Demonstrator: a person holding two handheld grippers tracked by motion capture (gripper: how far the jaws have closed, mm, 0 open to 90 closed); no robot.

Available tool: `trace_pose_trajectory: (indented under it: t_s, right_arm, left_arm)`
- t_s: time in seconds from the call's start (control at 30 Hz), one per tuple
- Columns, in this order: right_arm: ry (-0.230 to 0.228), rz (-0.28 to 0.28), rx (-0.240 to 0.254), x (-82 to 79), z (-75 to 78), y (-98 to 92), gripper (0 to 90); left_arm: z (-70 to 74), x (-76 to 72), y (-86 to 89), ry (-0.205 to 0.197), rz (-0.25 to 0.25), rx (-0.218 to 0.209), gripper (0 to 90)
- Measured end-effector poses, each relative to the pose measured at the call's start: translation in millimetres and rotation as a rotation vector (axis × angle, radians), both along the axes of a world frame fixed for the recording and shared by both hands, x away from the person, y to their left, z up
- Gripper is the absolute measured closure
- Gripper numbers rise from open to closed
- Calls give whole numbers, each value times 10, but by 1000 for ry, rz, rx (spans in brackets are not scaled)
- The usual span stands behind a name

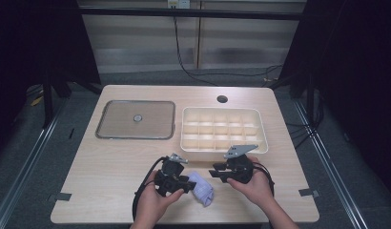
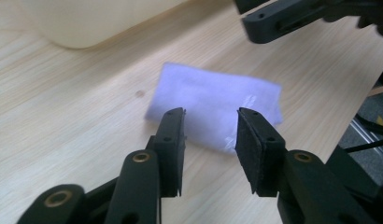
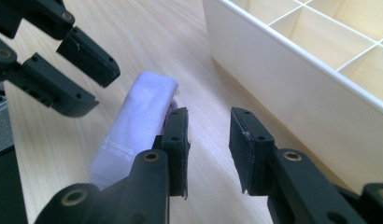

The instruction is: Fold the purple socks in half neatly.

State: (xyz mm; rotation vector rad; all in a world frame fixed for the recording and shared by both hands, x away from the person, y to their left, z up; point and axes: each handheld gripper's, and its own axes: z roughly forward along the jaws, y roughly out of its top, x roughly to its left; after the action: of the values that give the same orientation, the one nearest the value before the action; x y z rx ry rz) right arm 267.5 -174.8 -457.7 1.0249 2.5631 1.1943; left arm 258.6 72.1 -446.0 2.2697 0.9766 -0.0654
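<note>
Folded pale cloth on table, apparently untouched, between both open hand-held grippers

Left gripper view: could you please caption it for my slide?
Open left gripper poised over a folded pale-lilac cloth lying on the wooden table.

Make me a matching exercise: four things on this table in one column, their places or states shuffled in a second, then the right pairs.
1. folded pale cloth
2. divided tray
3. clear lid
4. left gripper

a. far left of the table, lying flat
b. jaws apart, gripping nothing
c. far right, compartments bare
d. on the wood between both grippers

Pairs: 1-d, 2-c, 3-a, 4-b
</note>
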Motion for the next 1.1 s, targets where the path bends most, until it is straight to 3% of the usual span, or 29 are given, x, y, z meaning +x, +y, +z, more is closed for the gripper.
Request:
trace_pose_trajectory:
  t_s: [0.27,0.53,0.63,0.87,1.1]
  right_arm:
    - [46,-16,19,17,13,24,607]
    - [81,5,24,-5,74,129,564]
    - [88,14,20,-10,93,175,553]
    - [170,13,9,32,59,224,519]
    - [217,9,-12,54,37,249,509]
  left_arm:
    - [-114,25,223,-67,23,44,500]
    - [-280,43,403,-127,36,87,431]
    - [-340,49,452,-154,35,87,412]
    - [-448,74,569,-196,41,84,385]
    - [-511,88,646,-274,32,80,336]
